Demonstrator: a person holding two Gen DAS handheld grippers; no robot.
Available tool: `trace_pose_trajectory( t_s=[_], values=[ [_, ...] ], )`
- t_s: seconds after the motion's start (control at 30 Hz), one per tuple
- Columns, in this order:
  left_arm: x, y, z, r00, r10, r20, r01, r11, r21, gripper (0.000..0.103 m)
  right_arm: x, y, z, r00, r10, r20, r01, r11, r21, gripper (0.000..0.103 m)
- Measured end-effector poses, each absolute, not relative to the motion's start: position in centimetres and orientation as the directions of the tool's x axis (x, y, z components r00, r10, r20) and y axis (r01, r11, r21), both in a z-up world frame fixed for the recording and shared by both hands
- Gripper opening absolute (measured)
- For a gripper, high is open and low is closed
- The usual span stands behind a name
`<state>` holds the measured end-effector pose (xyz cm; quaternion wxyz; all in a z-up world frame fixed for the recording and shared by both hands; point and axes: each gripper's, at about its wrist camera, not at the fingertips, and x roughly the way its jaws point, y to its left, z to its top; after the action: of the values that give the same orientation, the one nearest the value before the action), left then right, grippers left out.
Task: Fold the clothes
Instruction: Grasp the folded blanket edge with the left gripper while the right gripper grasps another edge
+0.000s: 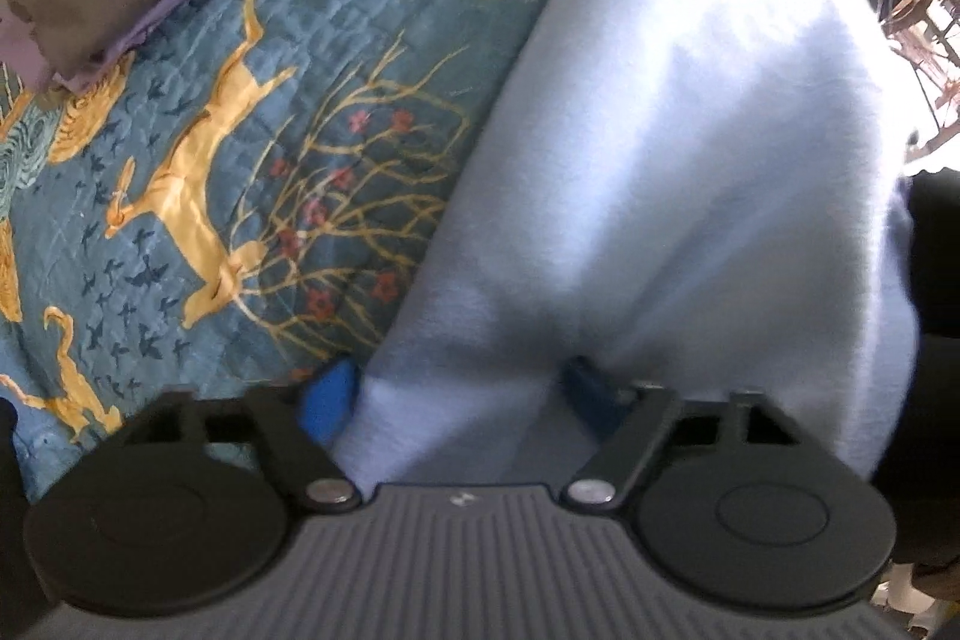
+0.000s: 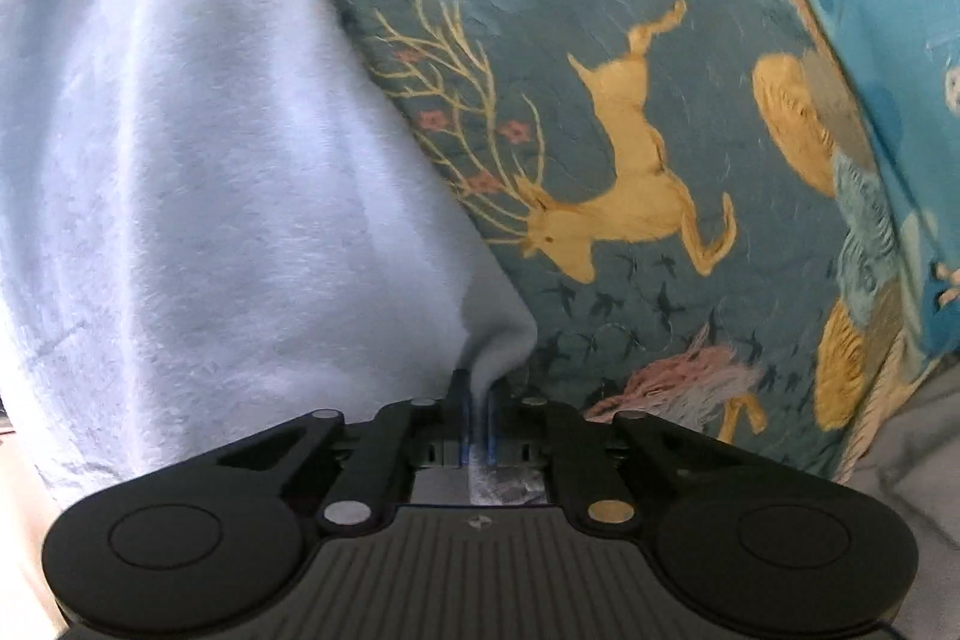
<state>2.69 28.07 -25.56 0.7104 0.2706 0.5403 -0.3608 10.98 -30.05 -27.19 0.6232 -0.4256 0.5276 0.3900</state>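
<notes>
A pale blue fleece garment (image 1: 660,148) is shown spread on a deer-patterned quilt (image 2: 630,58), its corner pinched by the closed right hand-held gripper (image 2: 478,418), its edge lying between the parted left hand-held gripper (image 1: 462,394) fingers.

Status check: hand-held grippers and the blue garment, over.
Right hand-held gripper shut on light blue garment corner. Left hand-held gripper open, cloth between its fingers. Nothing in the way on patterned quilt.
</notes>
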Motion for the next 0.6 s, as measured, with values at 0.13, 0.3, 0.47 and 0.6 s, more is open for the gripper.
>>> trace_pose_trajectory(
  t_s=[0.13,0.3,0.47,0.6],
  values=[
    [1.7,28.2,-24.5,0.171,-0.209,-0.963,0.812,0.583,0.017,0.009,9.5,-30.2,-25.3,0.208,0.058,-0.976,-0.931,0.319,-0.179,0.005],
    [0.7,26.8,-23.2,0.211,-0.204,-0.956,0.813,0.58,0.055,0.007,7.3,-31.2,-22.3,0.293,0.096,-0.951,-0.918,0.306,-0.252,0.005],
    [-0.4,25.4,-20.9,0.312,-0.2,-0.929,0.778,0.615,0.129,0.007,5.0,-32.2,-19.4,0.369,0.119,-0.922,-0.894,0.317,-0.317,0.005],
    [-2.1,25.3,-18.6,0.411,-0.189,-0.892,0.727,0.658,0.196,0.007,2.0,-33.2,-15.7,0.494,0.138,-0.858,-0.839,0.333,-0.43,0.005]
  ],
)
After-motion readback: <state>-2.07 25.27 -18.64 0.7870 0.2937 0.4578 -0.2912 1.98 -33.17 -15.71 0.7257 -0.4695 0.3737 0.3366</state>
